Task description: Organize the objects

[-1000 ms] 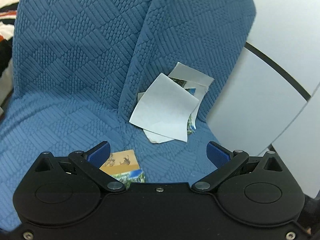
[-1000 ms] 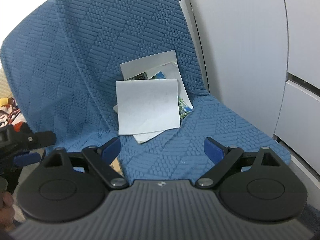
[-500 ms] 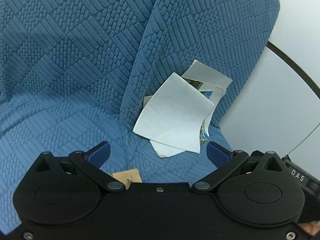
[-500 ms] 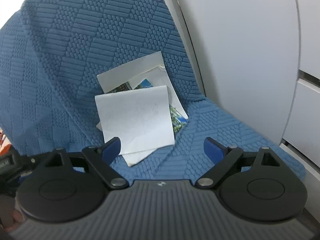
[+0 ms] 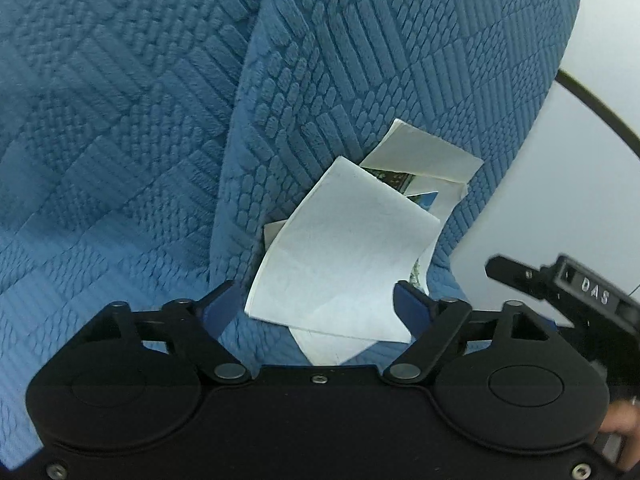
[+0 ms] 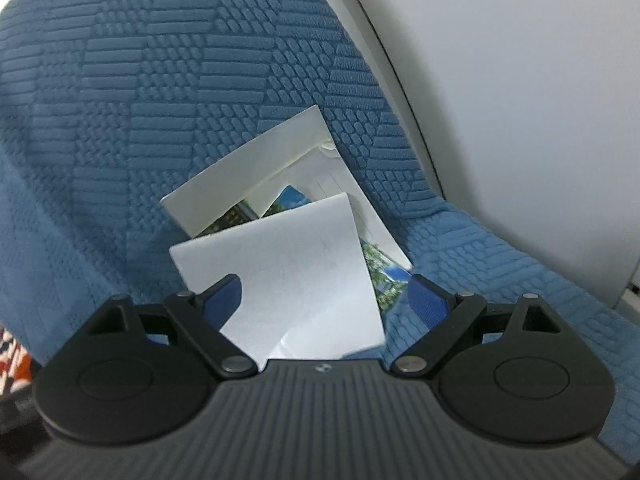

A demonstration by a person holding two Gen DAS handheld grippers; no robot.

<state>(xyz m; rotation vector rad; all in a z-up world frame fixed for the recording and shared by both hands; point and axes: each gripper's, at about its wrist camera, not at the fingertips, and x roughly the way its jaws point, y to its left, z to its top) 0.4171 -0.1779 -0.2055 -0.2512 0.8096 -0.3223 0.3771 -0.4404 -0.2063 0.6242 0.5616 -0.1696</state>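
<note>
- The task's things are a loose pile of papers (image 5: 340, 272) and printed photos (image 6: 384, 276). The pile leans against the back cushion (image 5: 360, 80) of a blue quilted seat, at the cushion's lower end, where it meets the seat surface.
- The top white sheet (image 6: 288, 264) is bent and covers most of the pile. Behind it a second white sheet (image 6: 240, 172) stands higher against the cushion, and only the corners of the photos show between them.
- The left gripper (image 5: 316, 300) has just been closing its jaws a little, but they are still fairly wide. The lower edge of the top sheet lies between them, and I see no pad pressing on it.
- The right gripper (image 6: 324, 296) stands wide, empty, in front of the same sheet. Its left pad (image 6: 222, 300) overlaps the sheet in the view; I cannot tell whether it touches.
- Risk: both grippers aim at the same pile near the cushion, so they may collide. In the left view the right gripper's body is already close at the side.
- Risk: a pinch on the top sheet alone would likely leave the photos behind, or pull them off the cushion so they slide down onto the seat.
- Risk: thin paper on soft fabric may crease, or the pads may catch the cover instead.
</note>
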